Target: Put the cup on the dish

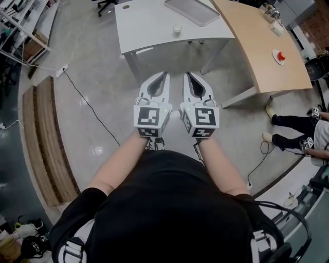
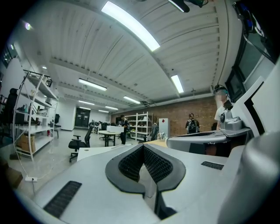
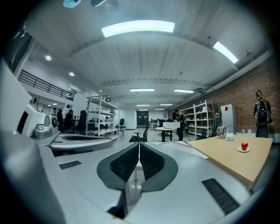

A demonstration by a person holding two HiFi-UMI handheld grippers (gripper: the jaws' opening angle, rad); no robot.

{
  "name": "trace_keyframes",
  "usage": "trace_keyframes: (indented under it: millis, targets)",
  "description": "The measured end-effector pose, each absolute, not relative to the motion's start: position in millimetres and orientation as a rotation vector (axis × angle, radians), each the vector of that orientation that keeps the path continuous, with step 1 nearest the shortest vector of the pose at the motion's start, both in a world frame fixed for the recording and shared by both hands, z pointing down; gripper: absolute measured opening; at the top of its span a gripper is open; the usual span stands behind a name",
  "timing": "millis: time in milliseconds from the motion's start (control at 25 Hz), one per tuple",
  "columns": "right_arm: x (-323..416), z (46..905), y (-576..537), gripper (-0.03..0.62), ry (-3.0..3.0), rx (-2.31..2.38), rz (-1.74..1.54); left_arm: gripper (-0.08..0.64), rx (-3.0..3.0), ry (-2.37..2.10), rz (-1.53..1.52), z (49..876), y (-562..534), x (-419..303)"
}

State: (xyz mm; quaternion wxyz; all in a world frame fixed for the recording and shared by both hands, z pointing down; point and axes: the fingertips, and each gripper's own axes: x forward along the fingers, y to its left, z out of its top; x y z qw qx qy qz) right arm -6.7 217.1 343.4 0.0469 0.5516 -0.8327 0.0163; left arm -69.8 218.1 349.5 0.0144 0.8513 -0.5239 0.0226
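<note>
Grippers are counted first. Two are seen, the left gripper and the right gripper, held side by side over the grey floor. The jaws of each one are pressed together at the tips, and nothing is held between them.

Two tables are seen, a white table and a wooden table. One cup, one dish and one grey tray are counted.

The tray is cut off by the top edge of the head view. The wooden table is cut off at the top too. A red thing is seen on the dish, but it is too small to be told. At the right edge only the legs and shoes of another person are seen. The rest is cut off.

The cup is small, white and round. It is seen from above, standing upright, and what is inside cannot be told. It is placed on the white table, just below the tray. It is kept well apart from both grippers and from the dish, which is set on the wooden table.
</note>
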Motion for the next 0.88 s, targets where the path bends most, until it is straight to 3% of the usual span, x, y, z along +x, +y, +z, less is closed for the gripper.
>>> trace_keyframes:
  millis: [880]
  targets:
    - [-25, 331, 184, 0.014, -2.511, 1.734, 0.01, 0.006, 2.682, -1.63, 0.027, 333, 183, -98]
